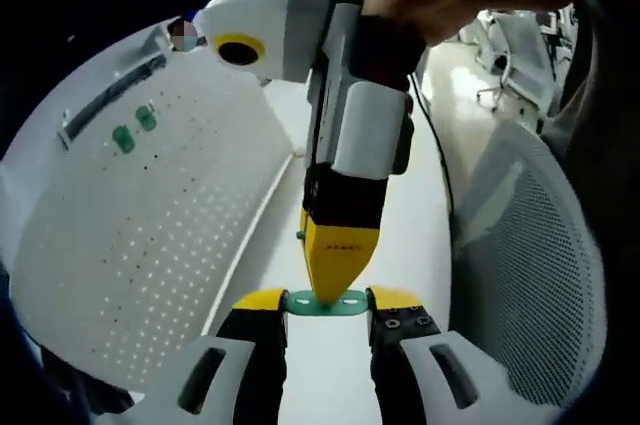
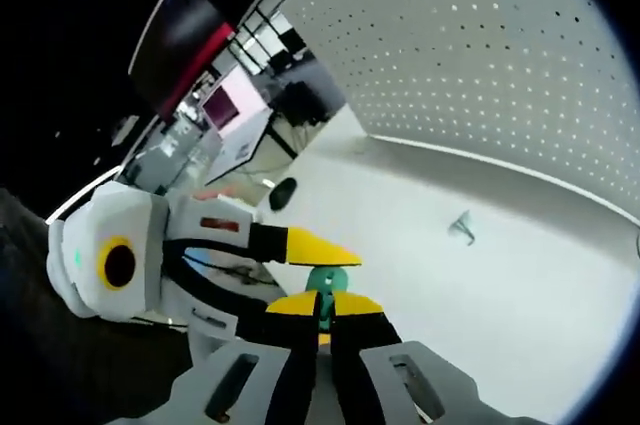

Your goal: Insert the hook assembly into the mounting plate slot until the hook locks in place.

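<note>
green plastic hook plate (image 1: 326, 302) sits pinched between both grippers, left (image 1: 326, 303) and right (image 2: 322, 307), above the white table (image 2: 520, 275); white perforated pegboard (image 1: 150, 215) stands left, mesh chair (image 1: 535, 265) right.

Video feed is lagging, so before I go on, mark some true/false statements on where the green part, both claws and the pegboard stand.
1. The green part sits between the left claw tips. True.
2. The right claw is away from the green part. False: its tips meet it.
3. Two green pieces are on the pegboard. True.
4. The pegboard is black. False: it is white.
</note>
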Available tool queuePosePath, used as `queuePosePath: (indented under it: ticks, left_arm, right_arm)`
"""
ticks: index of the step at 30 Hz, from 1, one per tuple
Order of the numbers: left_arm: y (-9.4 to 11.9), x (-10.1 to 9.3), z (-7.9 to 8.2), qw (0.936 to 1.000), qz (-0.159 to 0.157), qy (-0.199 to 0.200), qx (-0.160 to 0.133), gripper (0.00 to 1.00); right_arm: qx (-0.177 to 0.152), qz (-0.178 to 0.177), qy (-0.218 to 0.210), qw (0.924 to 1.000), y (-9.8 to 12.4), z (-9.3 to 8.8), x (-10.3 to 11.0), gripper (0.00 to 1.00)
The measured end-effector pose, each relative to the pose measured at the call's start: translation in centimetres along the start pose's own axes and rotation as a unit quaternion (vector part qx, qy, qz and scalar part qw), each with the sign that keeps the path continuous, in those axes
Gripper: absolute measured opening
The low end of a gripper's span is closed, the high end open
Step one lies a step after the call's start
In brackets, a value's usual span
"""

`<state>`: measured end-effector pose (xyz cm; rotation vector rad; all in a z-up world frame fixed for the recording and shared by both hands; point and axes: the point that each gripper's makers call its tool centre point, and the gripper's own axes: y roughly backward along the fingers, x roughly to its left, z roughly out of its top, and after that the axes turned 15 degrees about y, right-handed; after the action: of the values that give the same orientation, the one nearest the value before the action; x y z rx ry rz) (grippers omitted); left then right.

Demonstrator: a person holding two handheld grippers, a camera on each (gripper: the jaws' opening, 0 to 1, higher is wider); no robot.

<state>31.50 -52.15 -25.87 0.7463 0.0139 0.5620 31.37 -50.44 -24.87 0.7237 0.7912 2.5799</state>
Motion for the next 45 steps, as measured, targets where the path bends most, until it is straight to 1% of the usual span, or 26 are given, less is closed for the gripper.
queuePosePath:
  ticks: [3,5,11,12,14,16,20,25,26,30,32,34,36,37,38,39,40,41,42,43,45]
  left_arm:
    - [0.1,-0.1,-0.1,0.9999,0.006,-0.012,0.004,0.31]
    - [0.0,-0.3,-0.2,0.9998,0.004,-0.019,0.007,0.31]
    - [0.0,-0.3,-0.3,0.9996,0.004,-0.024,0.011,0.31]
    - [0.0,-0.3,-0.4,0.9997,0.002,-0.022,0.012,0.32]
    - [-0.2,-0.7,-0.5,0.9999,-0.007,-0.009,0.011,0.32]
    - [-0.2,-0.7,-0.6,0.9999,-0.009,-0.008,0.007,0.32]
    - [-0.1,-0.8,-0.3,0.9996,-0.017,0.019,-0.007,0.32]
    - [0.0,-0.9,0.0,0.9988,-0.028,0.038,-0.015,0.32]
    - [0.1,-0.9,0.0,0.9985,-0.029,0.042,-0.017,0.32]
    - [0.1,-0.9,-0.1,0.9979,-0.034,0.054,-0.014,0.31]
    - [0.1,-0.8,-0.2,0.9975,-0.033,0.060,-0.015,0.33]
    - [0.1,-0.6,-0.4,0.9956,-0.032,0.087,-0.015,0.39]
    - [0.0,-0.7,-0.3,0.9884,-0.046,0.142,-0.028,0.47]
    - [0.2,-1.5,0.3,0.9797,-0.082,0.178,-0.043,0.48]
    - [0.3,-1.9,0.7,0.9713,-0.104,0.207,-0.055,0.49]
    - [0.5,-1.9,1.1,0.9632,-0.112,0.235,-0.068,0.49]
    - [0.7,-1.7,1.5,0.9518,-0.119,0.270,-0.081,0.52]
    - [0.7,-1.5,1.6,0.9460,-0.121,0.289,-0.083,0.55]
    - [0.8,-0.9,1.6,0.9411,-0.115,0.305,-0.090,0.60]
    - [0.8,-0.8,1.6,0.9408,-0.113,0.306,-0.093,0.63]
    - [1.1,-0.4,1.6,0.9369,-0.114,0.316,-0.097,0.66]
  right_arm:
    - [0.002,0.004,-0.018,0.9998,-0.1,-0.1,0.0,0.01]
    - [0.007,0.005,-0.025,0.9996,-0.1,-0.3,0.2,0.01]
    - [0.006,-0.001,-0.031,0.9995,-0.2,-0.4,0.2,0.01]
    - [0.013,-0.004,-0.053,0.9985,-0.2,-0.7,0.2,0.00]
    - [0.016,-0.005,-0.040,0.9991,-0.2,-0.9,0.2,0.00]
    - [0.014,-0.006,-0.036,0.9992,-0.2,-1.0,0.3,0.00]
    - [0.011,-0.009,-0.024,0.9996,0.0,-1.1,0.2,0.00]
    - [0.005,-0.009,-0.022,0.9997,0.2,-1.1,0.1,0.00]
    - [0.004,-0.011,-0.016,0.9998,0.3,-1.1,0.0,0.00]
    - [0.006,-0.015,-0.009,0.9998,0.4,-1.2,-0.2,0.00]
    - [0.006,-0.016,-0.007,0.9998,0.5,-1.3,-0.3,0.00]
    - [0.004,-0.017,-0.005,0.9998,0.5,-1.2,-0.3,0.00]
    - [-0.004,-0.020,0.000,0.9998,0.7,-1.0,-0.3,0.00]
    - [-0.011,-0.026,0.009,0.9996,0.9,-0.7,-0.4,0.00]
    - [-0.015,-0.029,0.011,0.9994,1.0,-0.5,-0.5,0.00]
    - [-0.021,-0.032,0.014,0.9992,1.1,-0.3,-0.6,0.00]
    - [-0.032,-0.038,0.018,0.9986,1.4,0.1,-0.8,0.00]
    - [-0.037,-0.044,0.021,0.9981,1.6,0.4,-0.9,0.00]
    - [-0.046,-0.048,0.028,0.9975,1.8,0.7,-1.0,0.00]
    - [-0.050,-0.055,0.029,0.9968,2.0,1.0,-1.1,0.00]
    - [-0.055,-0.066,0.051,0.9950,2.1,1.4,-1.4,0.00]
